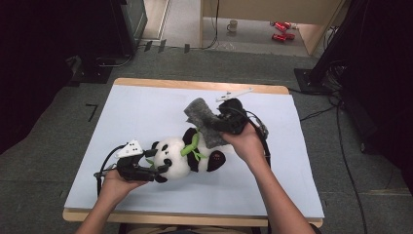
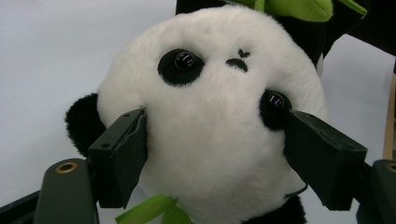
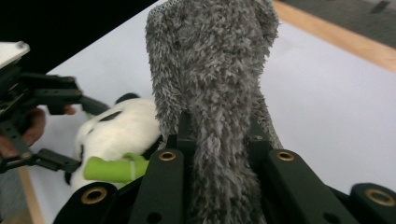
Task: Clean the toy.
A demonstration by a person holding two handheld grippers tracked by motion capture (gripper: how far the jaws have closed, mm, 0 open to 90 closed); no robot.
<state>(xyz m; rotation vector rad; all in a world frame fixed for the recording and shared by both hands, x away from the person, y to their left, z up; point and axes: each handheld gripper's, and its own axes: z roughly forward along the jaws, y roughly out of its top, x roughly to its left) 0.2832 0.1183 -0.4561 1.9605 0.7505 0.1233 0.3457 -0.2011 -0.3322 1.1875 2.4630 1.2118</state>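
Note:
A plush panda (image 1: pixel 182 156) with a green leaf at its neck lies on the pale mat. My left gripper (image 1: pixel 156 163) points at its head from the left. In the left gripper view the white face (image 2: pixel 210 93) sits between the two jaws of the left gripper (image 2: pixel 215 119), which stand wide and just brush the fur without squeezing it. My right gripper (image 1: pixel 217 127) hovers above the panda's body, shut on a grey fuzzy cloth (image 1: pixel 202 119) that stands up out of it. In the right gripper view the cloth (image 3: pixel 210 60) rises from the closed right gripper (image 3: pixel 217 123), with the panda (image 3: pixel 119 128) and left gripper (image 3: pixel 77 133) beyond.
The pale mat (image 1: pixel 141 112) covers a wooden table whose far edge (image 1: pixel 195 84) shows. On the floor past it stand a mug (image 1: pixel 233 25) and red cans (image 1: pixel 281 30). Cables (image 1: pixel 341 146) run along the floor at the right.

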